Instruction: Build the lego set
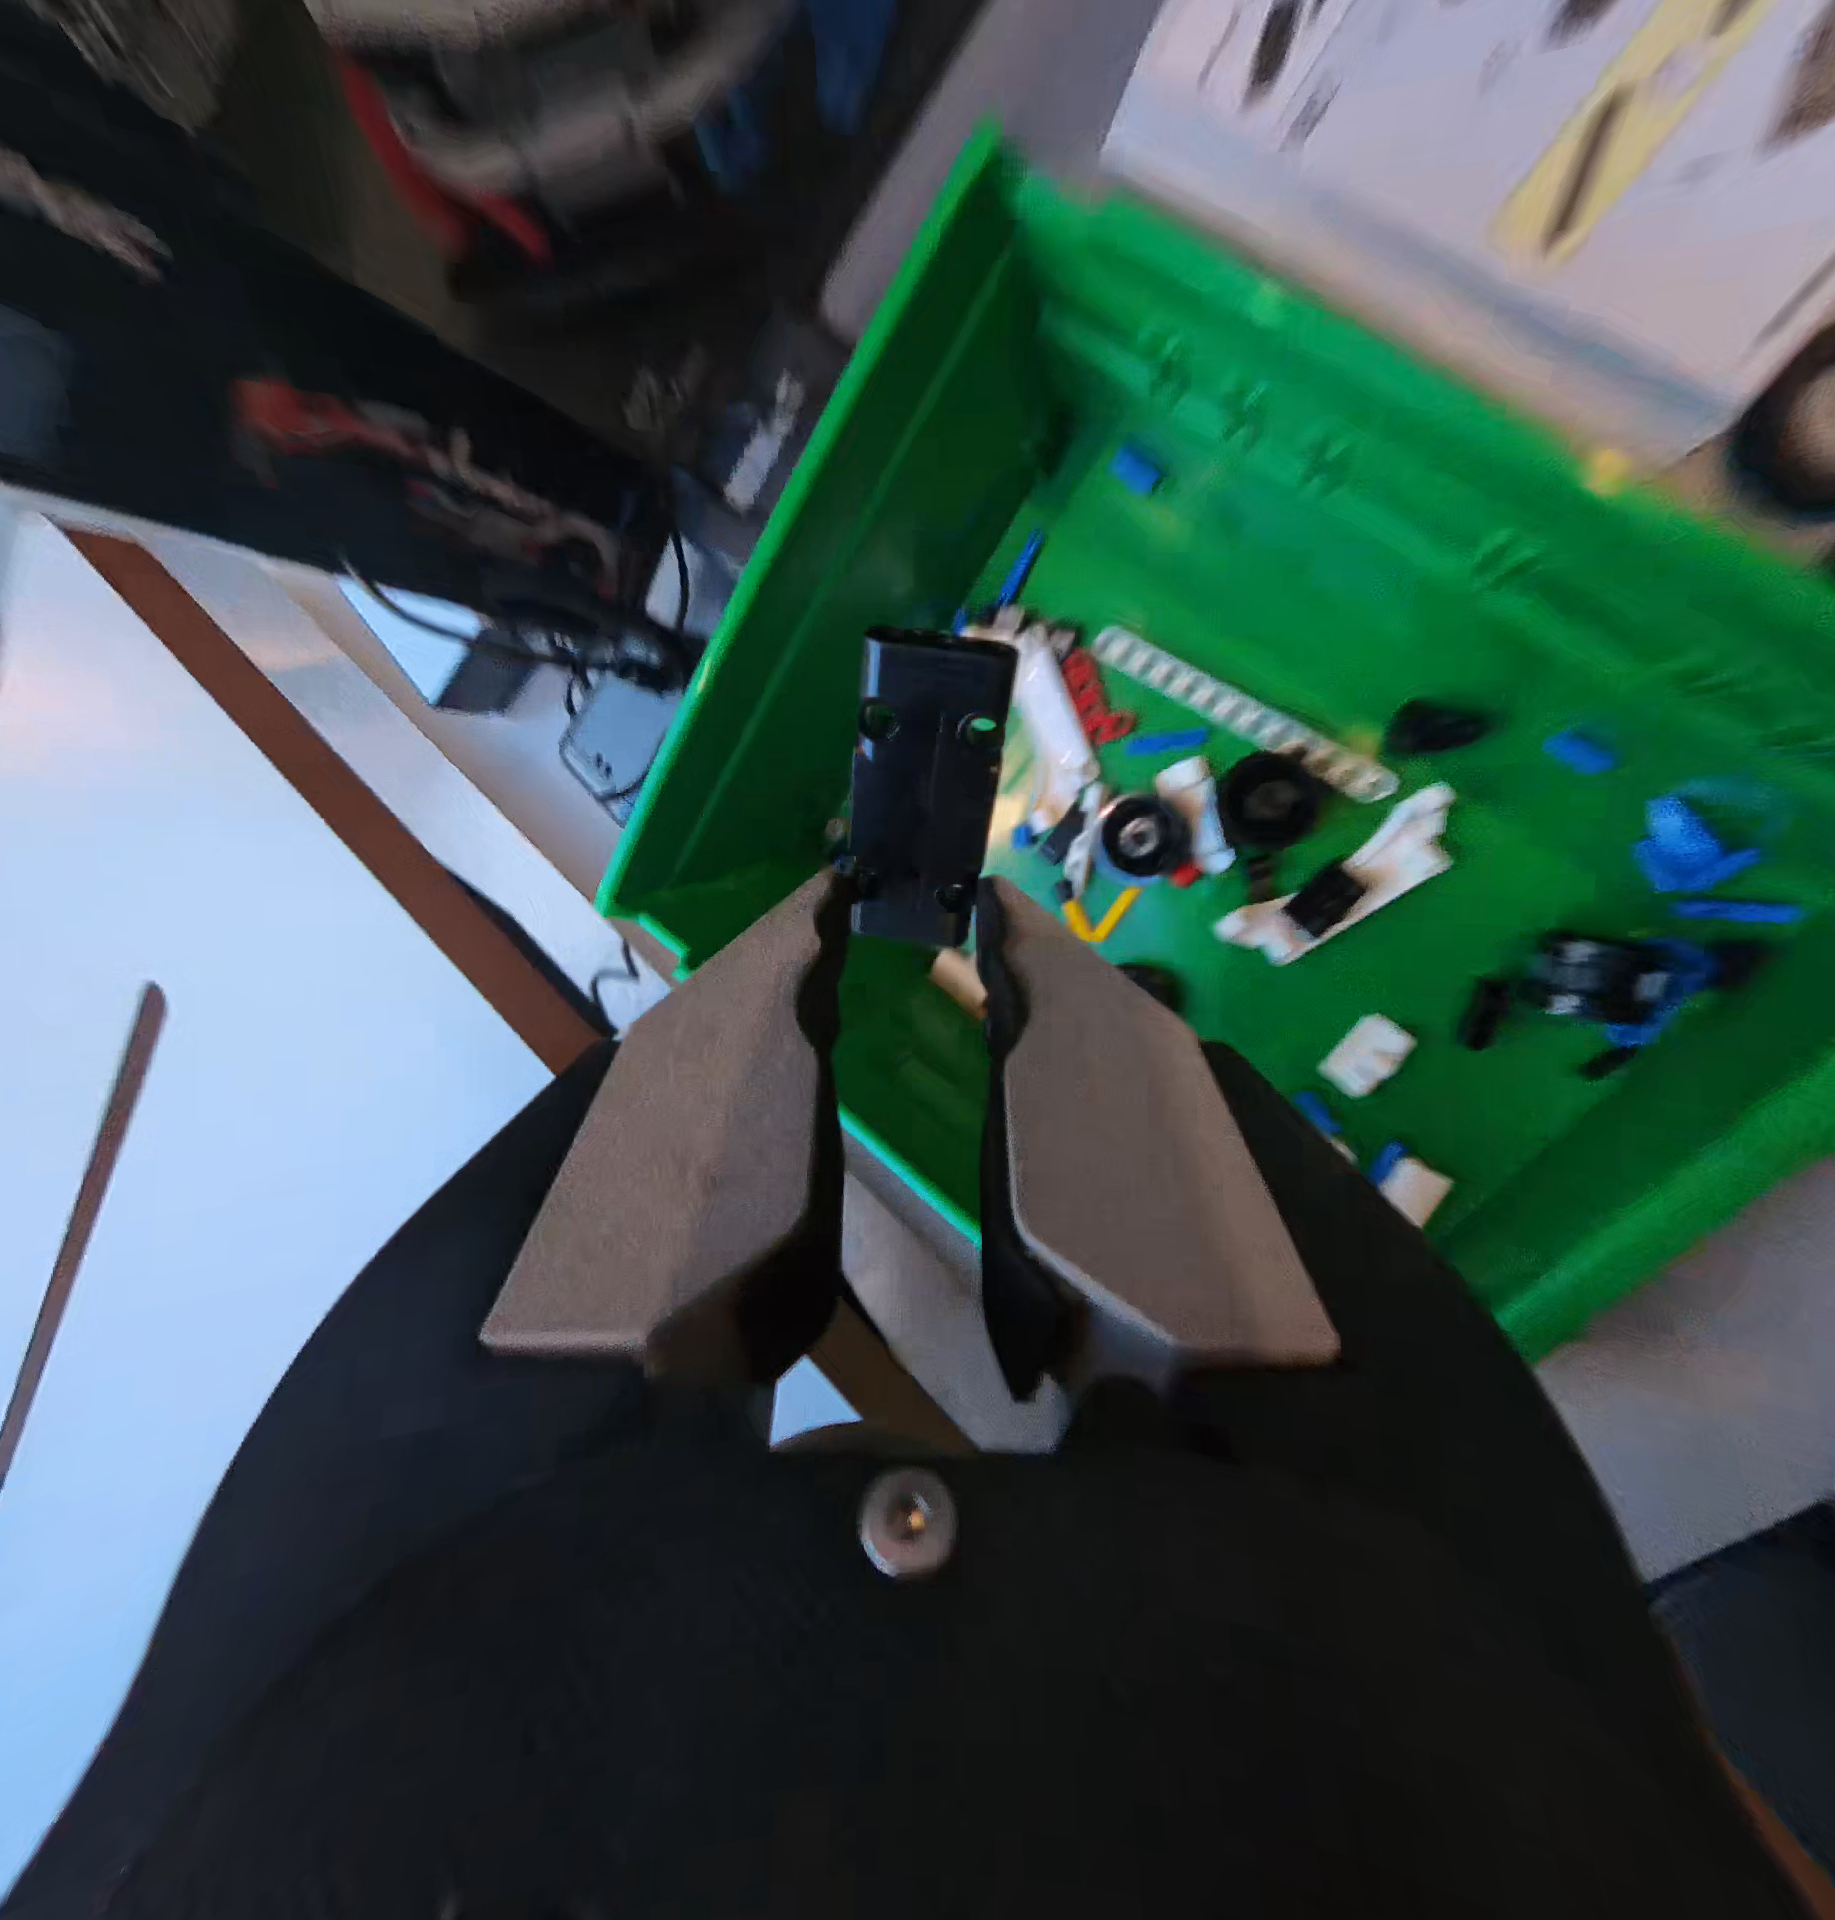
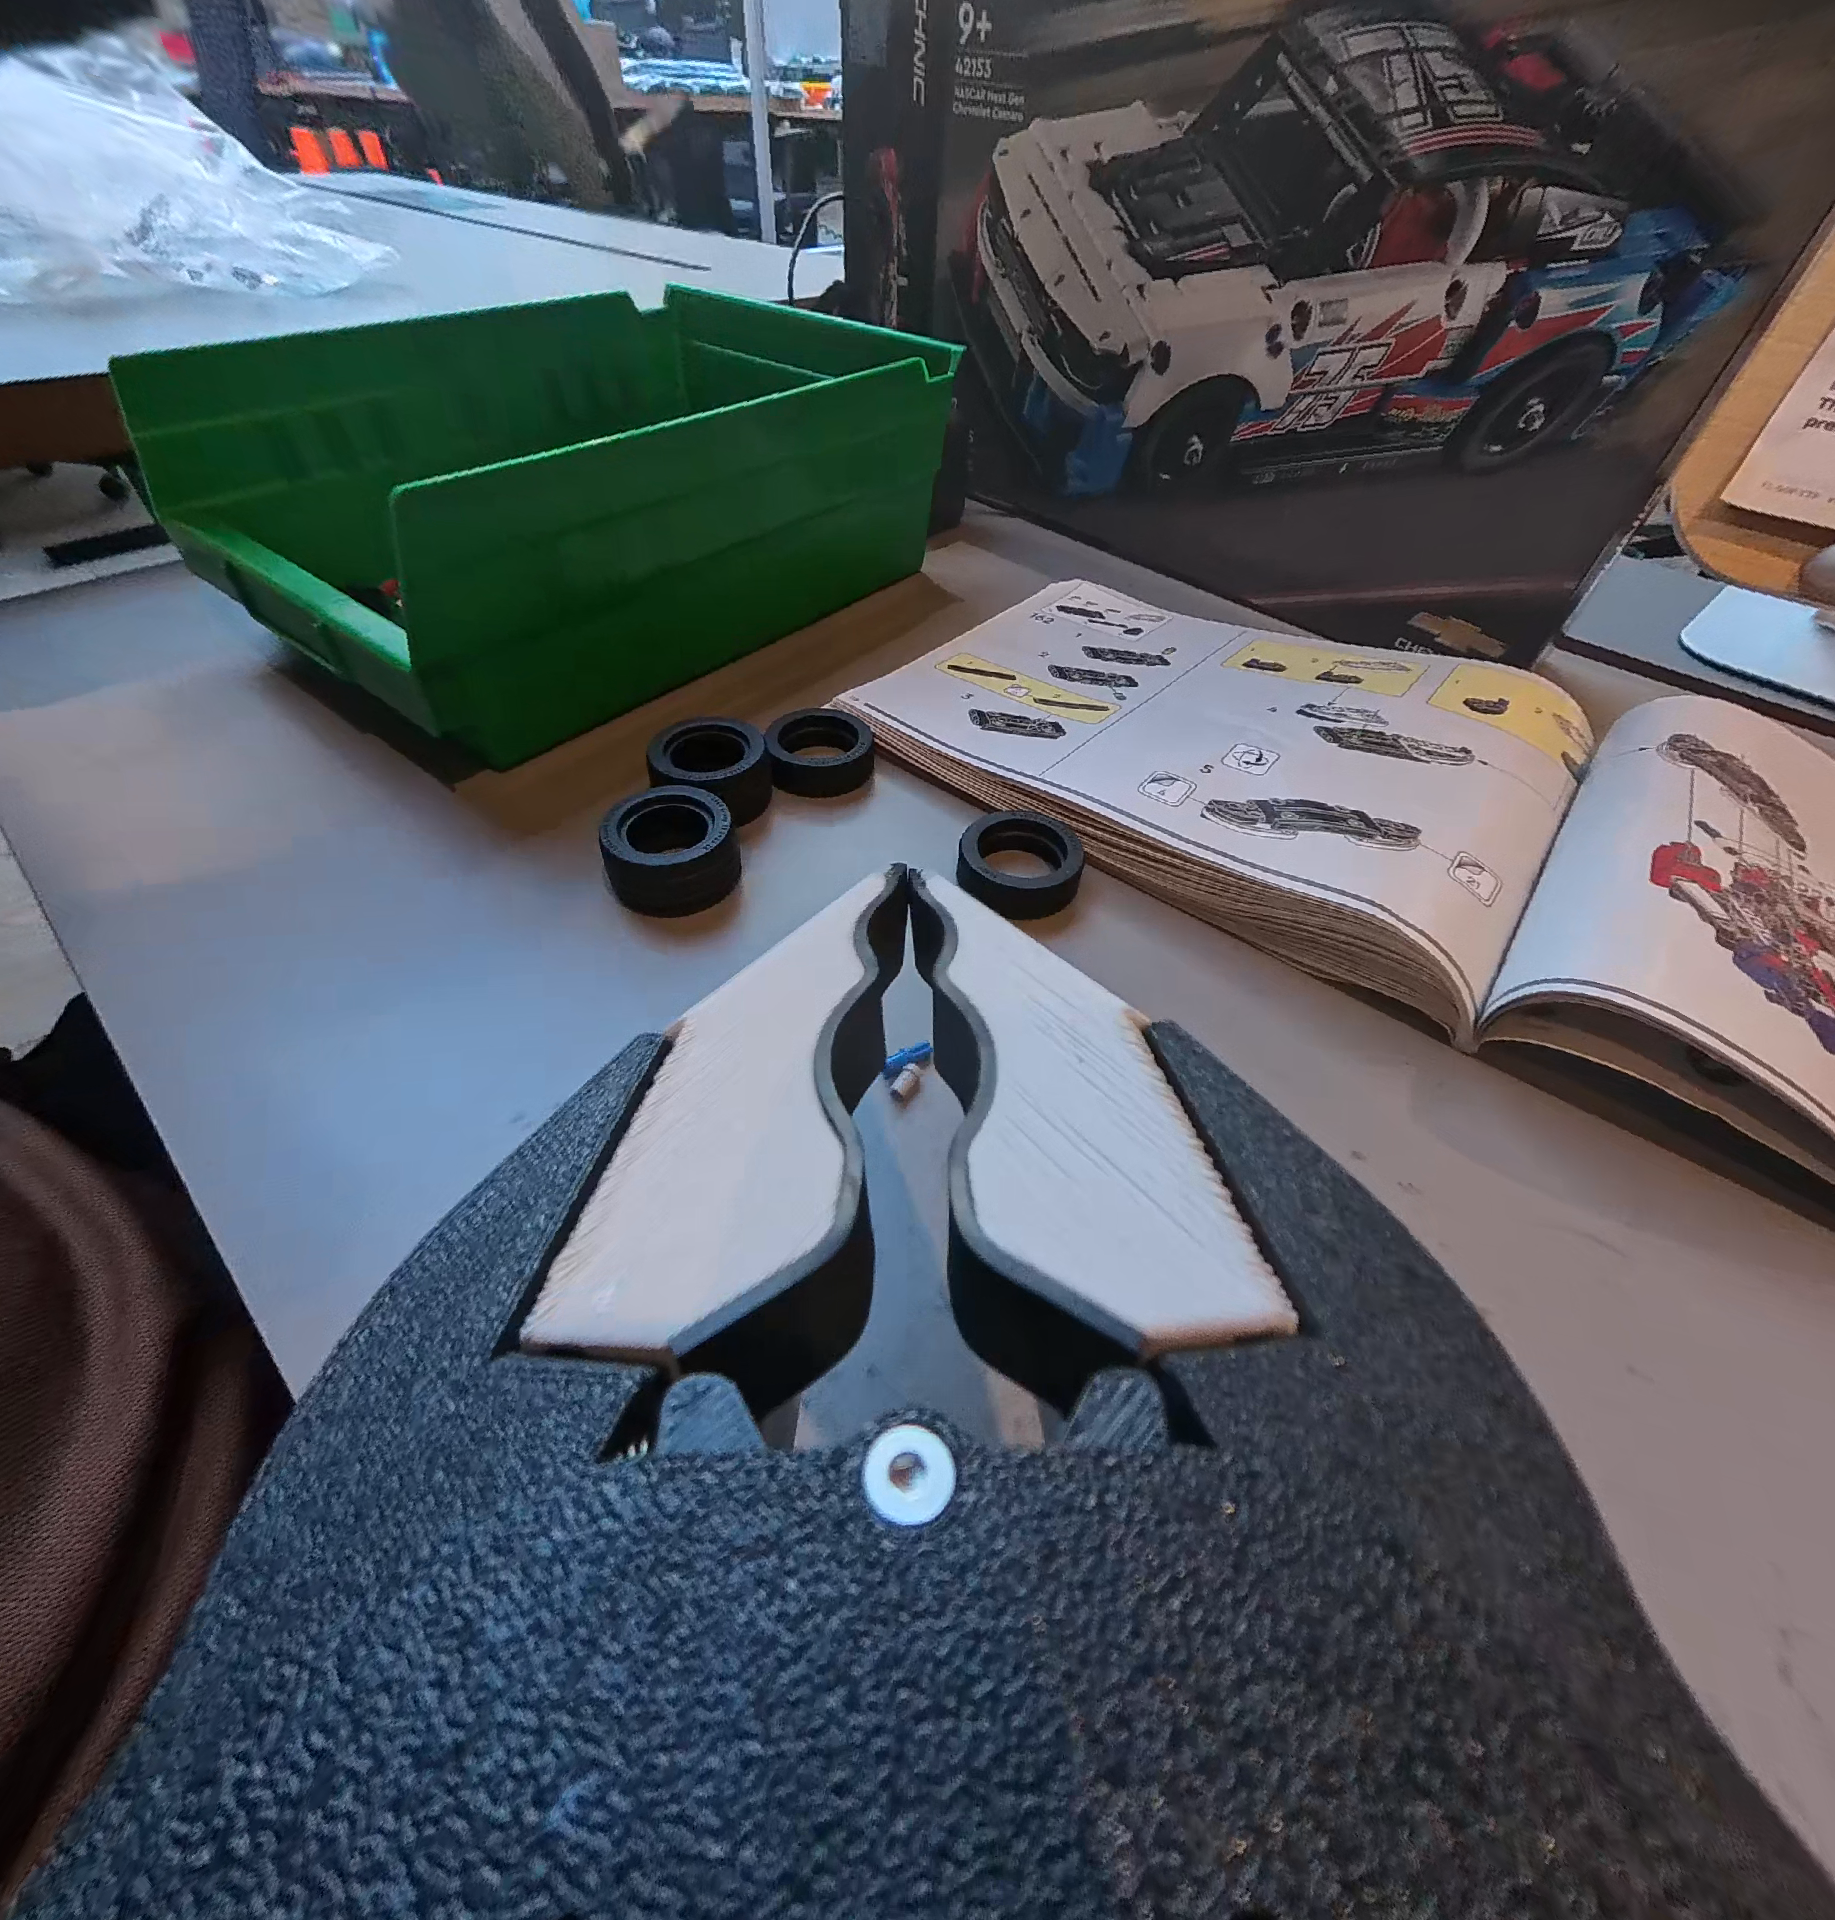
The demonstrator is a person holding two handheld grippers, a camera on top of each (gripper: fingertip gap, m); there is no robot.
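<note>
In the left wrist view my left gripper (image 1: 908,894) is shut on a black flat lego panel (image 1: 928,774) and holds it above the near corner of the green bin (image 1: 871,468). The bin holds several loose pieces: white panels (image 1: 1349,883), black wheels (image 1: 1141,836), a grey beam (image 1: 1235,712) and blue parts (image 1: 1692,847). In the right wrist view my right gripper (image 2: 908,873) is shut and empty, low over the table. Several black tyres (image 2: 674,847) lie just ahead of it. A small blue pin (image 2: 908,1058) and a grey pin (image 2: 902,1086) lie under its fingers.
The green bin (image 2: 539,488) stands at the left back in the right wrist view. An open instruction booklet (image 2: 1308,769) lies to the right, with the set's box (image 2: 1308,312) behind it. A clear plastic bag (image 2: 134,197) lies far left. The table edge (image 1: 373,821) runs left of the bin.
</note>
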